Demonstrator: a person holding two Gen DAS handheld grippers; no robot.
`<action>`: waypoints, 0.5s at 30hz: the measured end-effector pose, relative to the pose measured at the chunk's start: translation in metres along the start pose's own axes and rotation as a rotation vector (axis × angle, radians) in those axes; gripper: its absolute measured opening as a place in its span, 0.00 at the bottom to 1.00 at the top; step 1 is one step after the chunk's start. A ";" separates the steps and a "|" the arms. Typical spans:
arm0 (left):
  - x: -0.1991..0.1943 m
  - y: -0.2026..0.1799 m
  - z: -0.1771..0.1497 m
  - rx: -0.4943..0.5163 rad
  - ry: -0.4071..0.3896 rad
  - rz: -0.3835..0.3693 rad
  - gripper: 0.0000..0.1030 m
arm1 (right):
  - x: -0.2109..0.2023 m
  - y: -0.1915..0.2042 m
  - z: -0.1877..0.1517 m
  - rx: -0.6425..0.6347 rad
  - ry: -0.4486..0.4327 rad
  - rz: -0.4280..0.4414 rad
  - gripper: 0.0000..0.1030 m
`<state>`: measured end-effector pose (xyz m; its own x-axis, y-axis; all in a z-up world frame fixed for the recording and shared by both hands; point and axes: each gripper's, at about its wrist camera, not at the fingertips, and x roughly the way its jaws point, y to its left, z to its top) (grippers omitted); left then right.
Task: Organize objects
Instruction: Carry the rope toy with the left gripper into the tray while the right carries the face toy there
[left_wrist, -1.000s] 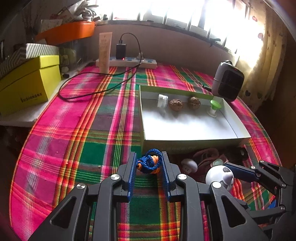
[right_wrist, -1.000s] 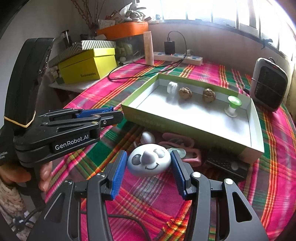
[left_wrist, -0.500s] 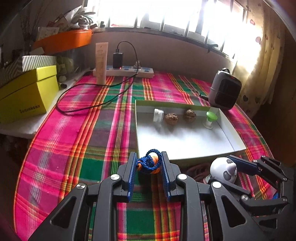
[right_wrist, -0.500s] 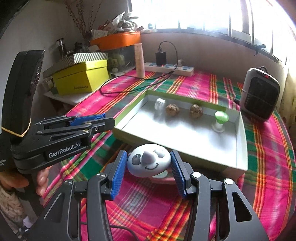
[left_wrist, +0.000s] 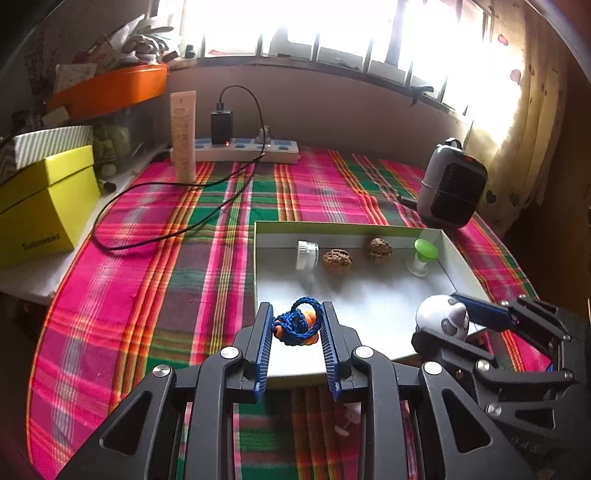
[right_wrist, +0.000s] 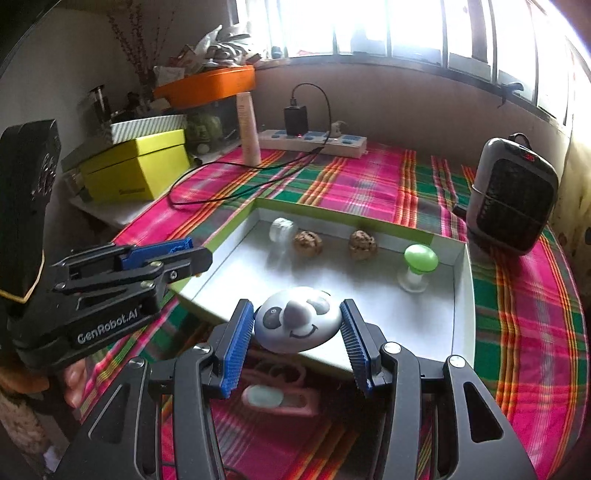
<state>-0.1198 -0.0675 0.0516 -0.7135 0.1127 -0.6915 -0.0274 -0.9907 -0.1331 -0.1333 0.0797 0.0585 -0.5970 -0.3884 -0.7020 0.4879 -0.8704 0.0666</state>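
Observation:
My left gripper is shut on a blue braided cord with orange beads, held above the near left corner of the green-edged white tray. My right gripper is shut on a white panda-face toy, held over the tray's near edge. Inside the tray, along its far wall, lie a small white jar, two walnuts and a green-capped mushroom piece. Each gripper shows in the other's view: the right one with the toy, the left one from the side.
A pink watch-like strap lies on the plaid cloth below the right gripper. A small heater stands at the tray's right. At the back are a power strip, a black cable, a tall tube and a yellow box.
Both grippers have moved forward and slightly up with their loads, from in front of the tray to over its near edge. The items on the cloth have dropped below them.

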 end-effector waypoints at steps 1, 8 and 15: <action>0.003 0.000 0.001 -0.001 0.005 0.002 0.23 | 0.004 -0.002 0.002 0.000 0.005 -0.007 0.48; 0.024 -0.002 0.012 0.005 0.023 0.008 0.23 | 0.025 -0.018 0.011 0.014 0.036 -0.026 0.48; 0.043 -0.004 0.019 0.012 0.037 0.011 0.23 | 0.045 -0.027 0.020 0.014 0.069 -0.036 0.48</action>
<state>-0.1640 -0.0605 0.0363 -0.6874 0.1040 -0.7188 -0.0282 -0.9928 -0.1167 -0.1864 0.0801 0.0387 -0.5686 -0.3354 -0.7512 0.4574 -0.8878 0.0502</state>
